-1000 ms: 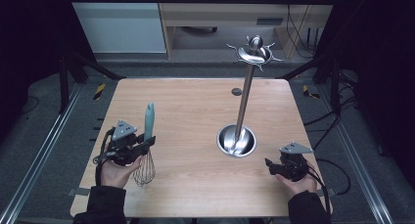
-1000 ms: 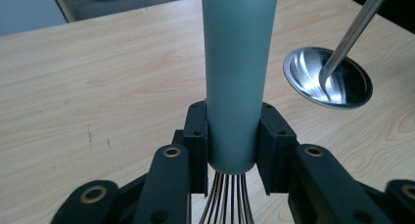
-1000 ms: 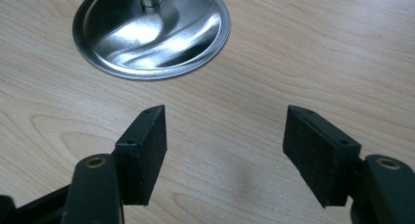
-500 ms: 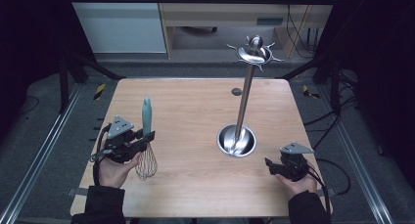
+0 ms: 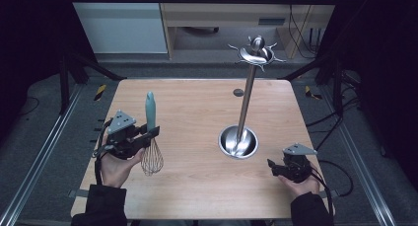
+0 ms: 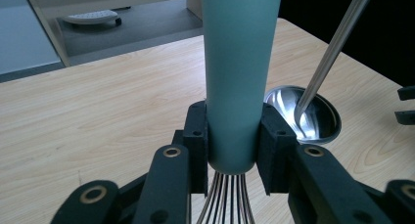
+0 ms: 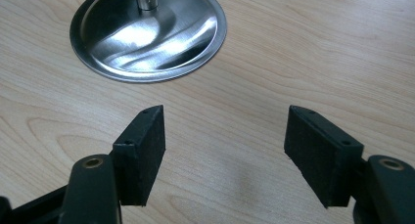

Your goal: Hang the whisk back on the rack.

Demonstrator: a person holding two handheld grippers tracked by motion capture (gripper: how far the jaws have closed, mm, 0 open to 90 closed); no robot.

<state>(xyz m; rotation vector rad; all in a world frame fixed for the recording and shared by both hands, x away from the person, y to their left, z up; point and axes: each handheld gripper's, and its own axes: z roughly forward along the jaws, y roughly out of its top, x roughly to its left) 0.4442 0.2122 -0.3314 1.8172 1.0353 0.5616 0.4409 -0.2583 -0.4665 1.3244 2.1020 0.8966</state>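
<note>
**Whisk gripped and upright, hanging not yet done**

The whisk (image 5: 151, 137) is standing handle-up over the left part of the table (image 5: 197, 196), its teal handle pointing at the ceiling and its wire loops hanging just above the wood or touching it; which of the two cannot be told. The left gripper (image 5: 148, 133) is clamping it: in the left gripper view the two black jaws are pressing on either side of the handle's lower end (image 6: 234, 87), right above where the wires begin.

Well to the right, near the table's middle, the steel utensil stand (image 5: 245, 107) is rising from its round dished base (image 7: 147, 28) to a crown of hooks, all of them bare. The right gripper (image 5: 274, 168) is resting low near the front right corner, its jaws spread wide and holding nothing, with the base just ahead of them.

Judging from this, the pick-up is done and the whisk is secured. What is left seems to be the larger part: carrying the whisk across to the stand, lifting it to the crown, catching it on a hook, and letting go.
</note>
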